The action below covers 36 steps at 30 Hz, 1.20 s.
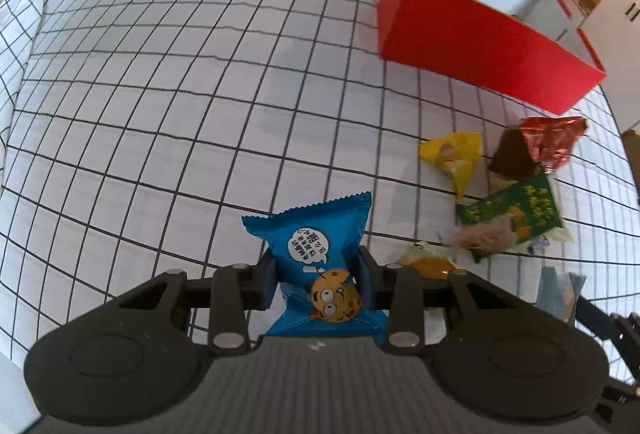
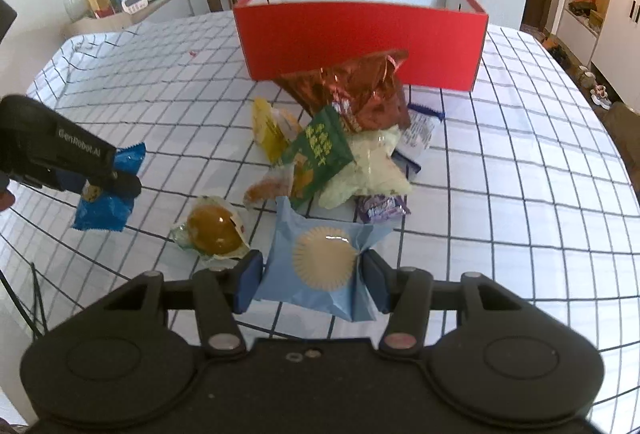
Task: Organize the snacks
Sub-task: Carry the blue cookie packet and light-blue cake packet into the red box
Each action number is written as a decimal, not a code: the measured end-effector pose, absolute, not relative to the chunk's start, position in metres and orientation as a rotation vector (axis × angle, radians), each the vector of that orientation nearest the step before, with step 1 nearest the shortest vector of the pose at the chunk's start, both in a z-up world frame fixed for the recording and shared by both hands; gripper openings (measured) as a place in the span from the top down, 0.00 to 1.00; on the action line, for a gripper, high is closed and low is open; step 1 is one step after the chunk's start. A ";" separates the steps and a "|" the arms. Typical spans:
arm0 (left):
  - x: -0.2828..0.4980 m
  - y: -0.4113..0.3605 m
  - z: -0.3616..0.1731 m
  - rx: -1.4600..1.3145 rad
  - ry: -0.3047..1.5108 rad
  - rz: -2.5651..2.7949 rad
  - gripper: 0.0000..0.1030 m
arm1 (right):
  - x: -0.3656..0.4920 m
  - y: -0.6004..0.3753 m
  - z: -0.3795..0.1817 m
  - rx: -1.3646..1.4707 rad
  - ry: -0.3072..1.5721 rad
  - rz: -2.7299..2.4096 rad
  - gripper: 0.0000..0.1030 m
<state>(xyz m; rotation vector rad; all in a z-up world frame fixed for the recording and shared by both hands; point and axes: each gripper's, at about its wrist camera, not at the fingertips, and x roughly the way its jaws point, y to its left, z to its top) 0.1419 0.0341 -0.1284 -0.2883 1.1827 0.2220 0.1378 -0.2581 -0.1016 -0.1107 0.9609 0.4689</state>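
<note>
A: So, what does each tool hold?
B: The left tool [image 1: 316, 284] pinches a blue cookie packet [image 1: 320, 266]; the right tool [image 2: 312, 276] clamps a pale blue pastry pack [image 2: 320, 266].
A: And the red box [image 2: 360, 38]?
B: Behind the snack pile [image 2: 340, 146], on the checked surface [image 2: 520, 174].

"GenRobot.AI" stands in pale letters on the left claw [image 2: 116, 180].

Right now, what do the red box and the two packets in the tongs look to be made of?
Red box: cardboard, matte red outside, white inside, with folded corner flaps.
Blue cookie packet, in the left tongs: glossy printed plastic film, with a zigzag sealed edge.
Pale blue packet, in the right tongs: creased wrapper with a duller sheen; paper or film, unclear.
</note>
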 end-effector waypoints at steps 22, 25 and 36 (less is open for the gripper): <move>0.187 -0.006 -0.018 -0.173 0.996 0.106 0.63 | 0.207 -0.260 0.004 -0.079 0.764 0.508 0.48; 0.203 -0.009 -0.007 -0.161 0.979 0.107 0.63 | 0.221 -0.259 0.013 -0.073 0.748 0.507 0.48; 0.264 -0.021 0.020 -0.077 0.921 0.124 0.63 | 0.279 -0.254 0.030 -0.067 0.711 0.486 0.48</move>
